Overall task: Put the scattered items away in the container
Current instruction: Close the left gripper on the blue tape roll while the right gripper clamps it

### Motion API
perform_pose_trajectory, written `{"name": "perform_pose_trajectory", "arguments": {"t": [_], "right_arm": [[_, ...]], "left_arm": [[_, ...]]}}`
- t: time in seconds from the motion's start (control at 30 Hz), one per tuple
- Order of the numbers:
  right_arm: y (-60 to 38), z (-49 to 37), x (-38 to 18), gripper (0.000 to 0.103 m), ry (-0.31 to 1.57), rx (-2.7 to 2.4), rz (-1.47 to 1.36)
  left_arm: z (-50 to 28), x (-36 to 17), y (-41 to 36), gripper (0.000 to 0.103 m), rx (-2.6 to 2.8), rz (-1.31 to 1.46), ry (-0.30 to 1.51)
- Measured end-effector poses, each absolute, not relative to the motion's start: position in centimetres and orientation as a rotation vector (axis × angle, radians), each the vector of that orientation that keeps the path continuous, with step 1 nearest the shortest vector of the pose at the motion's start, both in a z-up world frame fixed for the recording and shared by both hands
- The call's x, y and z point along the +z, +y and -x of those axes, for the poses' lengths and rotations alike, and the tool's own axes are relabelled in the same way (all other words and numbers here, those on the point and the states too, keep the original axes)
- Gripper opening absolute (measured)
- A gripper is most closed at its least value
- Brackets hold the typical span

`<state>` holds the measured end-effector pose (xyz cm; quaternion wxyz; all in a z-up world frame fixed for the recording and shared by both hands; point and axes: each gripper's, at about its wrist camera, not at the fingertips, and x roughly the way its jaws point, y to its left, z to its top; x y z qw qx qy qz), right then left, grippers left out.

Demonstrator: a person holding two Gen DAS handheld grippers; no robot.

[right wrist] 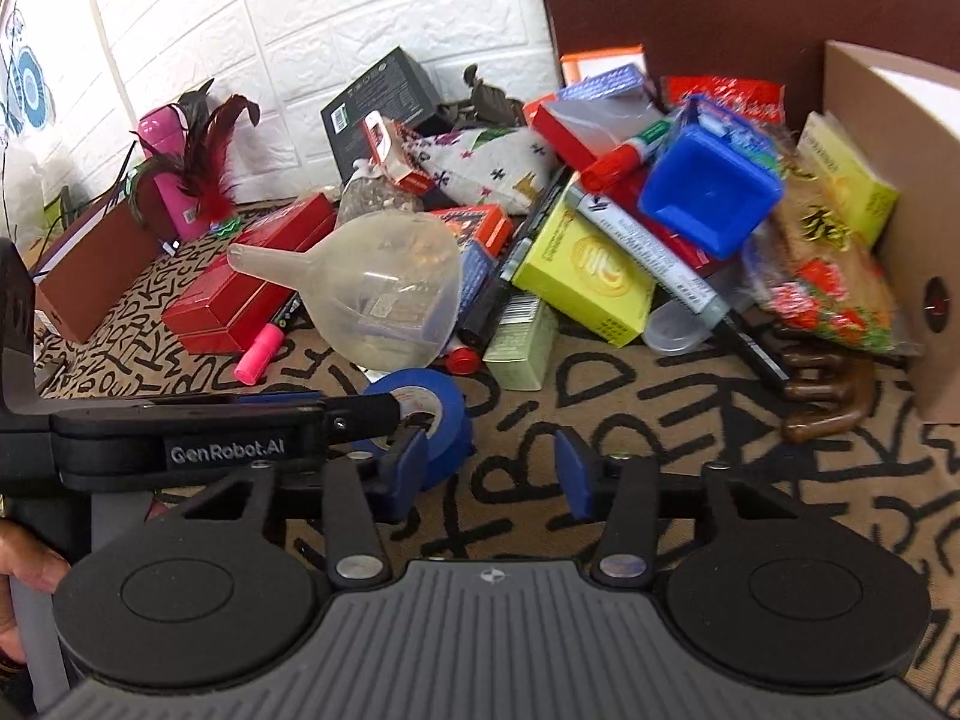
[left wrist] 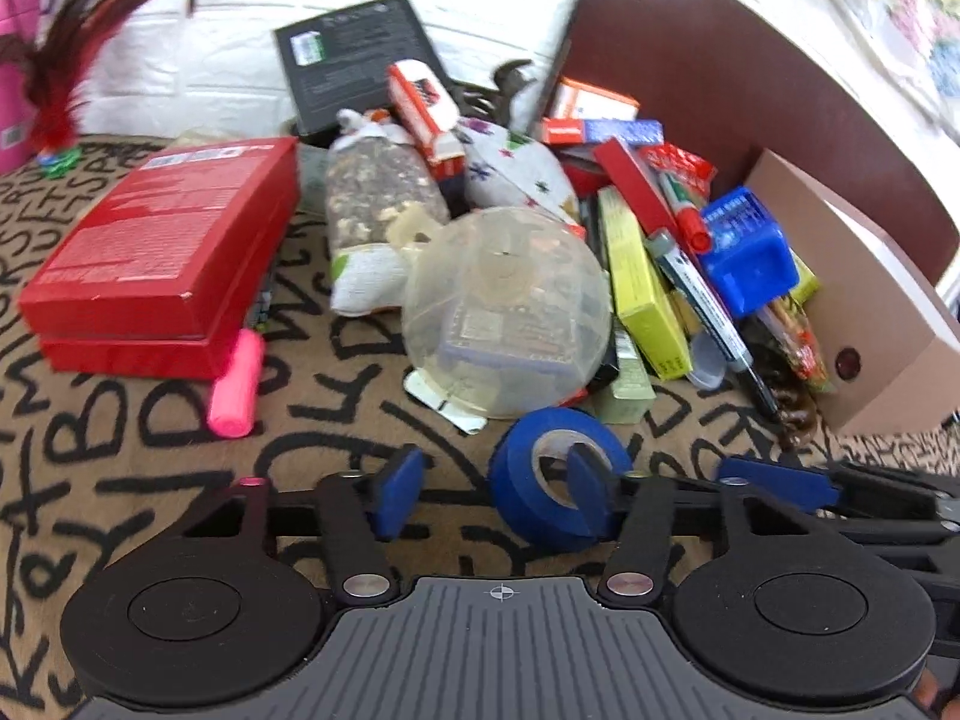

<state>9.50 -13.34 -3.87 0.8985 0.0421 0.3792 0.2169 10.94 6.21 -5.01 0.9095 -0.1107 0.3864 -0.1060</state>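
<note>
A blue tape roll (left wrist: 522, 498) lies on the letter-patterned cloth (left wrist: 150, 450), just in front of a heap of scattered items. My left gripper (left wrist: 495, 489) is open around the roll's left wall. Its right finger sits over the roll's hole, and its left finger stands clear of the outer edge. In the right wrist view, one left finger (right wrist: 384, 405) reaches into the tape roll (right wrist: 447, 420). My right gripper (right wrist: 489, 474) is open just right of the roll, with only cloth between its pads. A tan cardboard box (left wrist: 888, 360) stands at the right.
The heap holds a clear plastic funnel (left wrist: 504, 306), stacked red boxes (left wrist: 162, 252), a pink highlighter (left wrist: 237, 384), a yellow box (left wrist: 642, 282), a blue tub (left wrist: 744, 252) and markers. A brown wooden piece (right wrist: 828, 396) lies by the tan box. A white brick wall (right wrist: 300, 30) is behind.
</note>
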Motion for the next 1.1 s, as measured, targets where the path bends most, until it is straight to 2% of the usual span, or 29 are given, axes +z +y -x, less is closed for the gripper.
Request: {"name": "perform_pose_trajectory", "arguments": {"t": [0.07, 0.1, 0.17, 0.33, 0.57, 0.67, 1.1], "right_arm": [[-12.9, -9.7, -3.9, 0.04, 0.786, 0.466, -0.081], [-12.7, -9.8, -3.9, 0.039, 0.785, 0.473, -0.074], [-12.3, -10.0, -4.0, 0.032, 0.784, 0.48, -0.054], [-12.1, -11.1, -4.5, 0.021, 0.808, 0.491, -0.091], [-12.5, -12.5, -4.9, 0.02, 0.83, 0.507, -0.171], [-13.0, -12.4, -5.3, 0.02, 0.858, 0.529, -0.244], [-14.5, -10.4, -5.0, 0.019, 0.909, 0.534, -0.258]], "left_arm": [[-11.1, -5.1, 6.2, 0.049, -0.242, 0.224, 0.808], [-11.1, -5.1, 6.2, 0.039, -0.254, 0.228, 0.812], [-11.3, -5.2, 6.2, 0.032, -0.284, 0.241, 0.824], [-12.0, -5.3, 6.0, 0.034, -0.294, 0.226, 0.834], [-12.5, -5.5, 6.2, 0.037, -0.31, 0.237, 0.834], [-11.9, -5.4, 6.3, 0.034, -0.314, 0.225, 0.838], [-9.4, -4.8, 4.4, 0.036, -0.331, 0.175, 0.885]]}}
